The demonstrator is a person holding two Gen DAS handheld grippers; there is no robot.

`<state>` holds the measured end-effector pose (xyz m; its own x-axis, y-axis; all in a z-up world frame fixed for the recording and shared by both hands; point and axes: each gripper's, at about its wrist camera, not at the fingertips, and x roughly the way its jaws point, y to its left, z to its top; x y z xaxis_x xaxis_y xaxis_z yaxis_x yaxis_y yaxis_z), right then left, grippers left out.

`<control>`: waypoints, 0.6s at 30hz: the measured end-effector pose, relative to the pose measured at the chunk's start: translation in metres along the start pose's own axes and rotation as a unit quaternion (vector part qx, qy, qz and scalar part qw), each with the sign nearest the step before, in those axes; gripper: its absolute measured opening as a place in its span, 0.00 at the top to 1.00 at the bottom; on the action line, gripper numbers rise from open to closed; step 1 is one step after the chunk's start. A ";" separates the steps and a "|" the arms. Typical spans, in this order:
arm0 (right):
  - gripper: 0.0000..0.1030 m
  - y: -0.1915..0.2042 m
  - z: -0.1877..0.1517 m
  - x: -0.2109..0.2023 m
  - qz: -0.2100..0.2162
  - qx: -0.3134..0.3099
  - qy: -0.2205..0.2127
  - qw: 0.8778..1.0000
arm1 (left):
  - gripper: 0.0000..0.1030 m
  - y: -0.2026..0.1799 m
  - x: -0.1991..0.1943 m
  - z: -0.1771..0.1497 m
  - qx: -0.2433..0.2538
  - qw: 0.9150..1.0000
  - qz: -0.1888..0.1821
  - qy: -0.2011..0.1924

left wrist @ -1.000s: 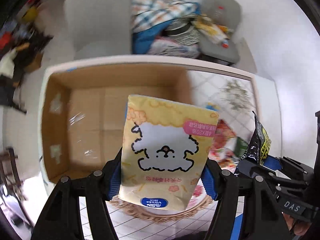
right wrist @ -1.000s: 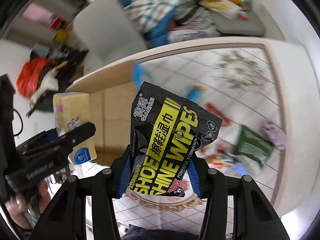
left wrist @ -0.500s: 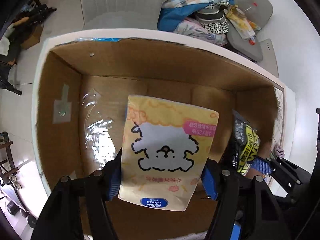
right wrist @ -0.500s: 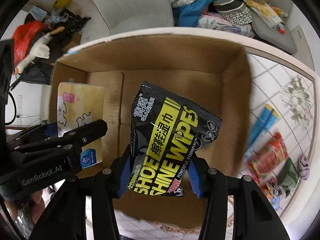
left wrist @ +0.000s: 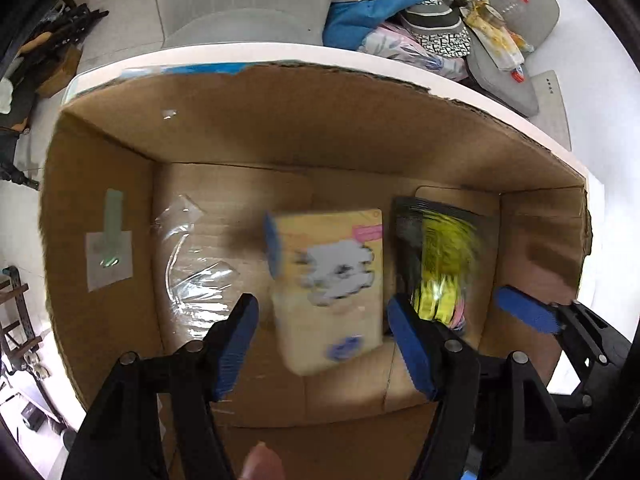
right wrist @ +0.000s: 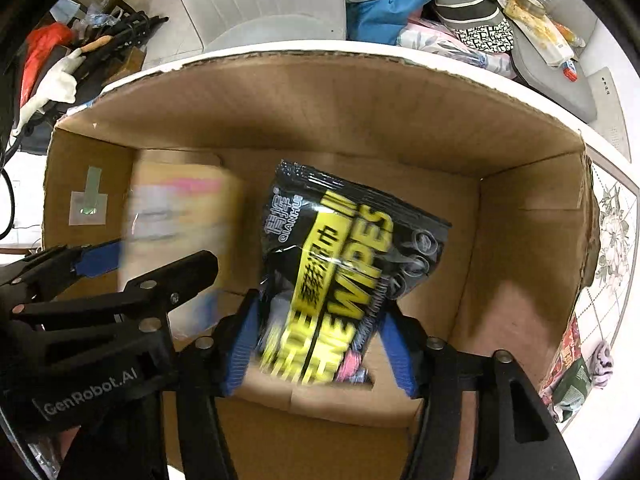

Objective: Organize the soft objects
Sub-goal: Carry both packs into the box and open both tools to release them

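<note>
Two packs: both lay inside the cardboard box (left wrist: 304,128), blurred.
Tissue pack (left wrist: 332,280): yellow, print unreadable (motion blur), loose between the spread fingers.
Left gripper (left wrist: 320,344): jaws stood wide, gripping nothing.
Wipes pack (right wrist: 340,280): black and yellow, "QIANHUI" and "WIPES" legible.
Right gripper (right wrist: 320,344): jaws parted, pads flanking the wipes pack; contact unclear.
Arm marking: "GenRobot.AI" read.

Left claw (left wrist: 322,340) and right claw (right wrist: 320,336) both spread wide, side by side.
</note>
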<state>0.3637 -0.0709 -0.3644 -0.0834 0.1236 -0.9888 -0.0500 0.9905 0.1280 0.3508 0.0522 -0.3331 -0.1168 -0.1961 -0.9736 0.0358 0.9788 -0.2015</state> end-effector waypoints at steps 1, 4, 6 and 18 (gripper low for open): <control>0.22 0.001 0.001 -0.001 -0.002 -0.002 -0.001 1.000 | 0.25 -0.001 -0.003 -0.001 0.001 1.000 0.002 -0.004; 0.22 0.003 -0.003 -0.009 -0.013 -0.006 -0.007 1.000 | 0.14 -0.003 -0.011 -0.007 0.008 1.000 0.014 -0.014; 0.22 0.002 -0.006 -0.015 -0.011 -0.005 -0.007 1.000 | 0.13 -0.005 -0.018 -0.011 0.013 0.999 0.024 -0.022; 0.00 -0.008 -0.060 -0.059 -0.021 0.013 -0.045 0.999 | 0.01 -0.016 -0.073 -0.066 0.003 0.994 0.046 -0.094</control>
<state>0.3092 -0.0898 -0.3025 0.0072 0.0864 -0.9962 -0.0246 0.9960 0.0862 0.2930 0.0551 -0.2522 0.0758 -0.1132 -0.9907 0.0445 0.9929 -0.1101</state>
